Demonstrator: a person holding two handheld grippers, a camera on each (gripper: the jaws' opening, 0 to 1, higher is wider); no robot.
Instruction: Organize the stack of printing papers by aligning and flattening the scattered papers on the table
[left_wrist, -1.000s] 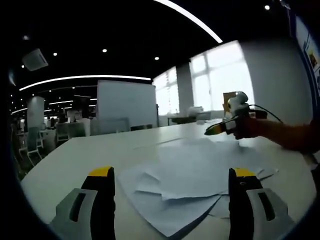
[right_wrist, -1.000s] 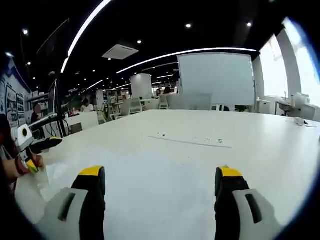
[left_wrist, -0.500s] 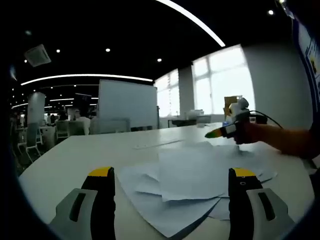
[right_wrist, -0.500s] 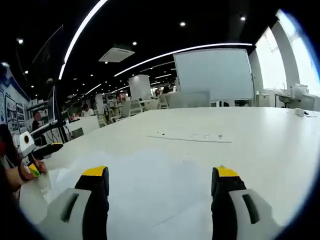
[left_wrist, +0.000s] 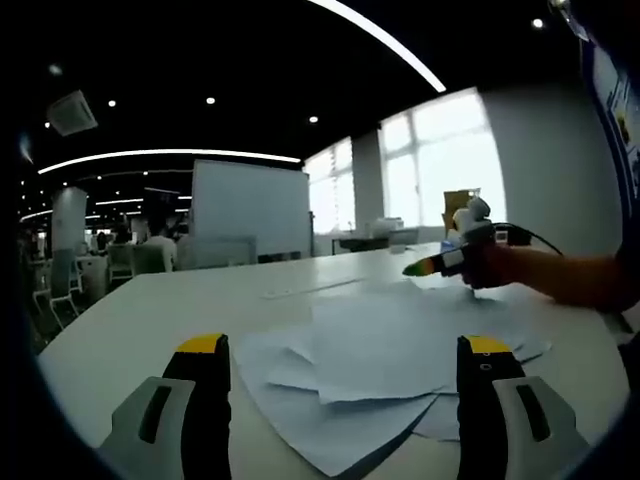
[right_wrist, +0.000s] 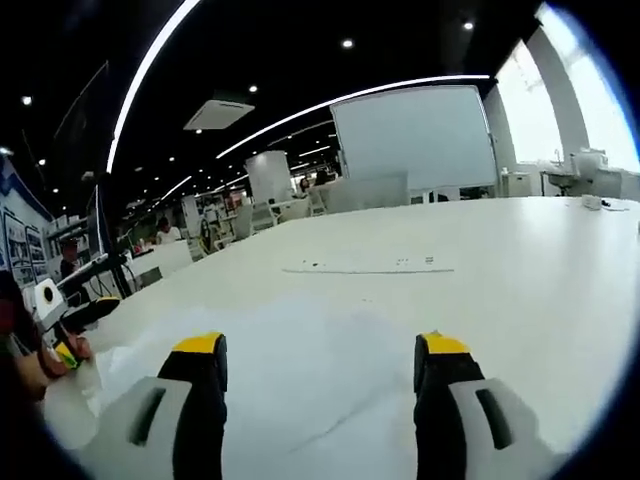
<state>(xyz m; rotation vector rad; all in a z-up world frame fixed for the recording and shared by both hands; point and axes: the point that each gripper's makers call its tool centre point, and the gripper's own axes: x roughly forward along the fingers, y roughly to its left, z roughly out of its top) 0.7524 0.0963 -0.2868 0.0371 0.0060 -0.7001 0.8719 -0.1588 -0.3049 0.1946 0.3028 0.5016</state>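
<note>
Lying fanned and uneven, the papers (left_wrist: 390, 365) covered the white desk (left_wrist: 130, 320) ahead of the left gripper (left_wrist: 345, 350) — fingers spread, empty. At two o'clock the right gripper (left_wrist: 430, 265) hovered over the sheets' far edge — its fingers (right_wrist: 200, 350) spread too.

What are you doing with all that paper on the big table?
A person is holding a pair of tongs in each hand over a messy pile of printing papers on a big white table. The sheets are fanned out and crooked, not lined up yet. The left tongs are open near the front edge of the pile. The right tongs are open too, and in the left gripper view they hover over the far right side of the pile. Neither is pinching any paper.
</note>
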